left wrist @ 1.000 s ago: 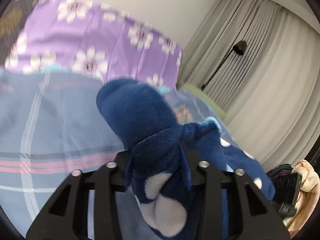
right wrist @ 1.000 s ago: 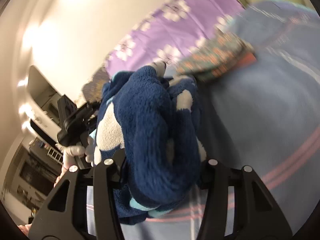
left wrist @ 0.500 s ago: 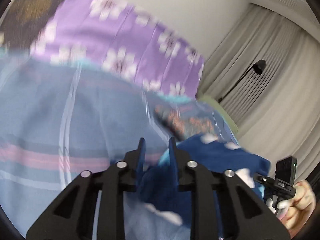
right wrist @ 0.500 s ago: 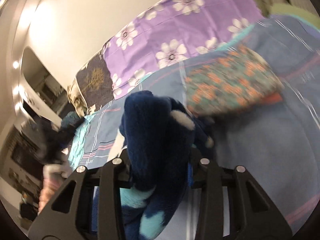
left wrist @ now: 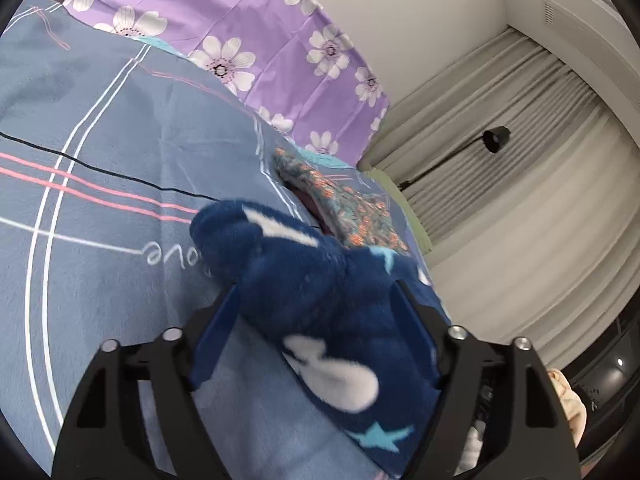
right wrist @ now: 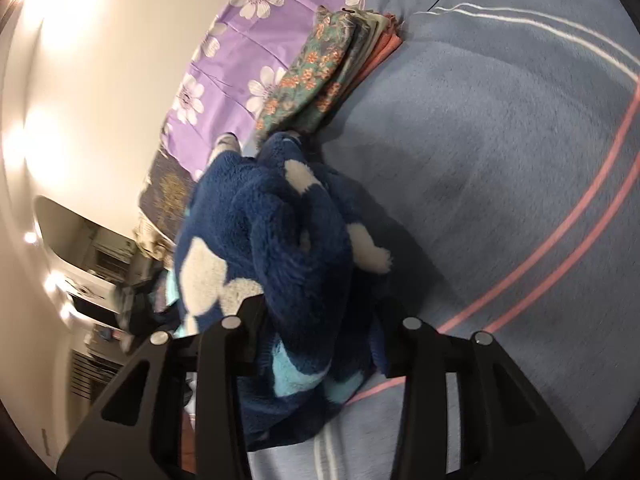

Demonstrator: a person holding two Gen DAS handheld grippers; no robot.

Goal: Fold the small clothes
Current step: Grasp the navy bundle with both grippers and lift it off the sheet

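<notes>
Fleece garment [left wrist: 320,300] lies bunched lengthwise between the left gripper [left wrist: 316,308], whose jaws are opening around it. Right gripper [right wrist: 320,320], jaws opening slightly, seemingly clamps the other end, stack [right wrist: 320,68] beyond.

A bed [left wrist: 100,280] is covered in blue; grey curtains [left wrist: 540,184] and a black lamp [left wrist: 496,138] are seen beyond.

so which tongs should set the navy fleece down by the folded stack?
Right, probably. The right tongs clamp the navy fleece, close to the folded stack. The left tongs are opening, fleece loose between them.
</notes>
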